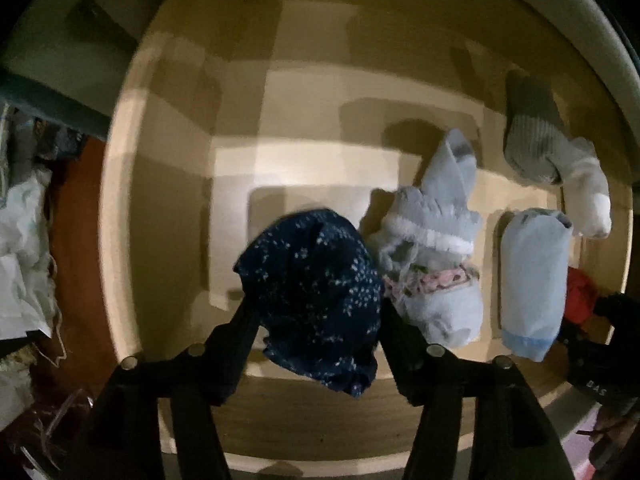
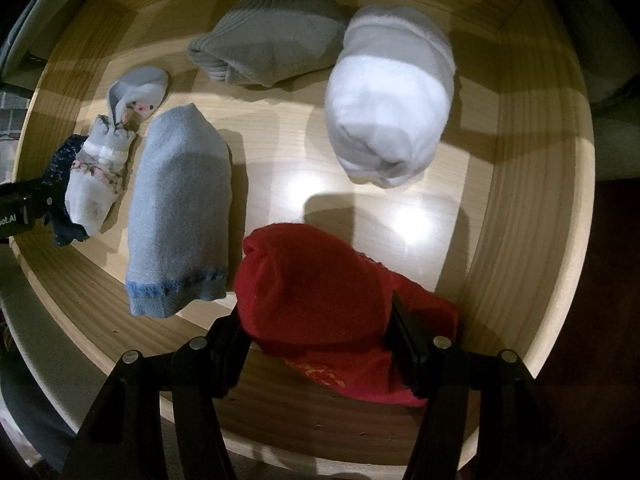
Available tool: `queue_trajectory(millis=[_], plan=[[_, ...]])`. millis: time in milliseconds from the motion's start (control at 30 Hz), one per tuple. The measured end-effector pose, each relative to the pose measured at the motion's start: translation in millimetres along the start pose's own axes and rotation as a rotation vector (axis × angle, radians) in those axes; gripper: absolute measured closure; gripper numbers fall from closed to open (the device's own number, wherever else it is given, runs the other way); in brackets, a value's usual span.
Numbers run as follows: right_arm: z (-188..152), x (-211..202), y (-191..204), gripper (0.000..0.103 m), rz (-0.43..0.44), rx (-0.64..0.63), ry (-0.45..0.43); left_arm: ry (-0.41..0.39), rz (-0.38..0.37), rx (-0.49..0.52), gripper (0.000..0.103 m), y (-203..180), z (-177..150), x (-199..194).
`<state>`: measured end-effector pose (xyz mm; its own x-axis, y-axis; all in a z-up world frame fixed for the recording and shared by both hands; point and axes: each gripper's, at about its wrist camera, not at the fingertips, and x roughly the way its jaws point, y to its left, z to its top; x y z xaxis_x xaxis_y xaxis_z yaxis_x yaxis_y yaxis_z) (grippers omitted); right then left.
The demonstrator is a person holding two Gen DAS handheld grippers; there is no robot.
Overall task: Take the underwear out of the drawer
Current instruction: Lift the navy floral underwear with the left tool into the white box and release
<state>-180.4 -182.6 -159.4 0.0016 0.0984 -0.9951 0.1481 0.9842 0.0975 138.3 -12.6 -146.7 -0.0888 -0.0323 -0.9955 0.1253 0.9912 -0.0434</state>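
your left gripper point(image 1: 316, 320) pointed down into the pale wood drawer point(image 1: 132, 208), its jaws either side of a dark blue bundle with small white flecks point(image 1: 312, 292). the picture was motion-blurred, and you could not tell whether the pads pressed the cloth or only flanked it. the bundle sat near the drawer's front wall, just beside a small pale sock bundle with a pink patterned band point(image 1: 432, 264). further right lay a rolled light blue piece with a darker blue hem point(image 1: 532, 280), and behind it a grey ribbed bundle point(image 1: 528, 144) touching a white one point(image 1: 588, 196). your right gripper point(image 2: 320, 320) also pointed down, its jaws pinching a red bundle point(image 2: 312, 288) at the front of the drawer, the cloth bulging between the pads and spilling out to the right. from that side the light blue roll lay just left of the red bundle, and the white bundle well behind it. crumpled white material point(image 1: 24, 248) lay outside the drawer on the left.
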Motion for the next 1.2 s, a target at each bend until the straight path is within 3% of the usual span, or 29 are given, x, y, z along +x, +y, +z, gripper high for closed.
queue_trajectory(millis=[67,200,467,733,967,1200], plan=[[-1.3,0.4,-1.1,0.044,0.001,-0.001,-0.001,0.028,-0.029,-0.010,0.076,1.3,1.3,3.3],[-1.1,0.5,-0.4,0.044,0.002,-0.001,-0.001,0.020,-0.036,-0.009,0.081,2.1,2.8,-0.5],[-2.2,-0.8,1.2,0.044,0.000,-0.003,0.000,-0.029,-0.053,0.002,0.083,3.9,-2.5,-24.7],[-2.0,0.3,5.2,0.044,-0.007,-0.008,0.001,-0.113,-0.069,0.068,0.083,-2.1,-25.1,-74.5],[-2.0,5.9,8.1,0.044,-0.021,-0.015,0.006,-0.243,-0.088,0.181,0.083,-9.3,-68.8,-134.4],[-3.8,9.2,15.2,0.044,-0.041,-0.027,0.013,-0.467,-0.149,0.259,0.083,3.0,-88.0,-235.2]])
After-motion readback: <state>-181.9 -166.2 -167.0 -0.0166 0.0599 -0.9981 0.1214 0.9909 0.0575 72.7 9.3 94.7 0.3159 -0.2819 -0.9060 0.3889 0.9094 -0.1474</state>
